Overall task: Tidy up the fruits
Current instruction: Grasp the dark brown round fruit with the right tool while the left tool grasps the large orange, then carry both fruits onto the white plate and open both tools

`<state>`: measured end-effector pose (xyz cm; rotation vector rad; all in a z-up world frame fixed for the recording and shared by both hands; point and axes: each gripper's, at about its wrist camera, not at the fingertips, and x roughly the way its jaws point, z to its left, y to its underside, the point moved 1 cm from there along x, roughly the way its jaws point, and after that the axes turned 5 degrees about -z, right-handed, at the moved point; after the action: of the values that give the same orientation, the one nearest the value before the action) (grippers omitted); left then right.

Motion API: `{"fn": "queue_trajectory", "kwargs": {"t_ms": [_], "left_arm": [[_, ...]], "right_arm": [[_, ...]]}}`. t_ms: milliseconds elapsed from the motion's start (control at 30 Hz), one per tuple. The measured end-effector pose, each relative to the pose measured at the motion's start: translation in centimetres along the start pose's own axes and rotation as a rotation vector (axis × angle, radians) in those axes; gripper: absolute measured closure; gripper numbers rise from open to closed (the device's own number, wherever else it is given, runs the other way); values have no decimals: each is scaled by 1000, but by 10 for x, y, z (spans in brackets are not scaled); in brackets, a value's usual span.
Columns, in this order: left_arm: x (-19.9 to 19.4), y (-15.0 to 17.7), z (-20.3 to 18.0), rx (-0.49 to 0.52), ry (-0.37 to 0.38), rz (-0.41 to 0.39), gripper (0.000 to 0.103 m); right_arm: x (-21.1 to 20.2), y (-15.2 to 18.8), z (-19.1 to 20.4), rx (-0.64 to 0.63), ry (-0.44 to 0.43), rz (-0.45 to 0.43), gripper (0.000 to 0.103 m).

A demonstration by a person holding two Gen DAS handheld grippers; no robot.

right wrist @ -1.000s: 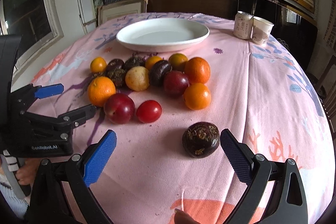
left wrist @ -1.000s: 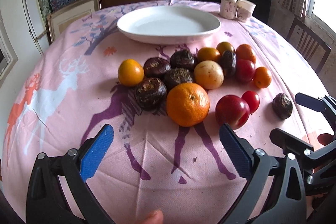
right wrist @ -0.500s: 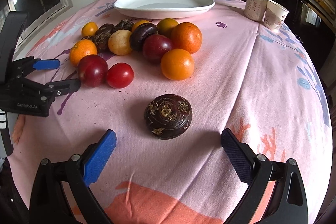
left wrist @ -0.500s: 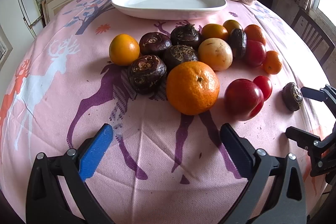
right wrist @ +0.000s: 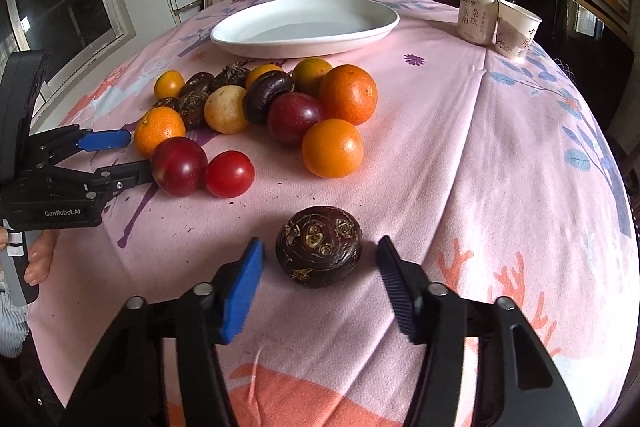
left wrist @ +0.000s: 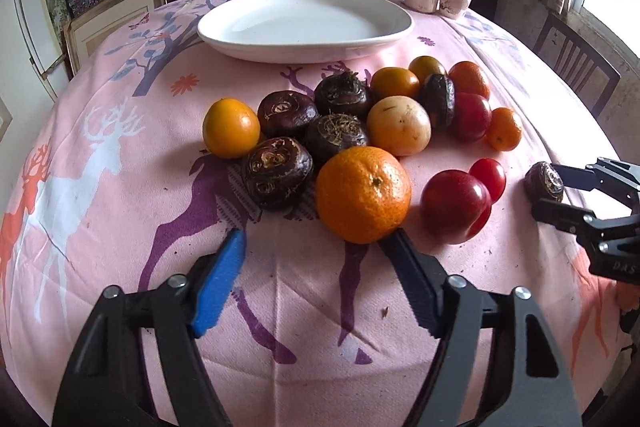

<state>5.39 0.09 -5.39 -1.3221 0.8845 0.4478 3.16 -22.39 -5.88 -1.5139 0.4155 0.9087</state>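
Observation:
A pile of fruit lies on the pink tablecloth: oranges, red plums and dark water chestnuts. My left gripper points at a big orange, which sits at its fingertips. Its jaws are closing, and the blue pad is still clear of the orange. My right gripper straddles a lone dark water chestnut. Its jaws are closing too, with a small gap at each pad. The white oval plate stands empty behind the pile. The right wrist view shows the left gripper beside a red plum.
A drink can and a paper cup stand at the far right of the table. A wooden chair stands beyond the right edge. Shelves and boxes line the back wall. A person's hand holds the left gripper.
Both grippers' jaws have narrowed a good deal. The right gripper has come in around the lone water chestnut. The left gripper has edged up to the big orange.

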Motion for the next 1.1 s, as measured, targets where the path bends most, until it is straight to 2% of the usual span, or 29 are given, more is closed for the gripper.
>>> {"fn": "queue_trajectory", "kwargs": {"t_ms": [33,133,233,333,367,467,600,733,933,1100], "left_arm": [[1,-1,2,-11,23,4,33],[0,-3,2,-2,53,-8,41],[-2,-6,1,25,54,-28,44],[-5,-6,2,0,114,-26,58],[-8,-6,-3,15,120,-34,58],[-12,-10,-14,58,69,-75,57],[-1,-20,-14,5,134,-38,56],[3,-26,-22,39,108,-50,55],[10,-29,-20,9,162,-43,57],[-10,-34,-10,-18,178,-96,58]], "right_arm": [[0,0,-1,1,-11,0,61],[0,-1,-1,6,-28,-5,61],[-1,-1,-2,15,-52,-8,61],[-1,-1,-5,37,-73,-9,61],[-1,-1,-6,42,-78,-9,61],[-1,-1,-7,49,-85,-10,61],[-1,-1,-9,59,-93,-11,61],[-1,-1,-8,61,-95,-11,61],[-2,-1,-12,76,-110,-17,62],[-12,-12,-22,126,-133,-62,62]]}}
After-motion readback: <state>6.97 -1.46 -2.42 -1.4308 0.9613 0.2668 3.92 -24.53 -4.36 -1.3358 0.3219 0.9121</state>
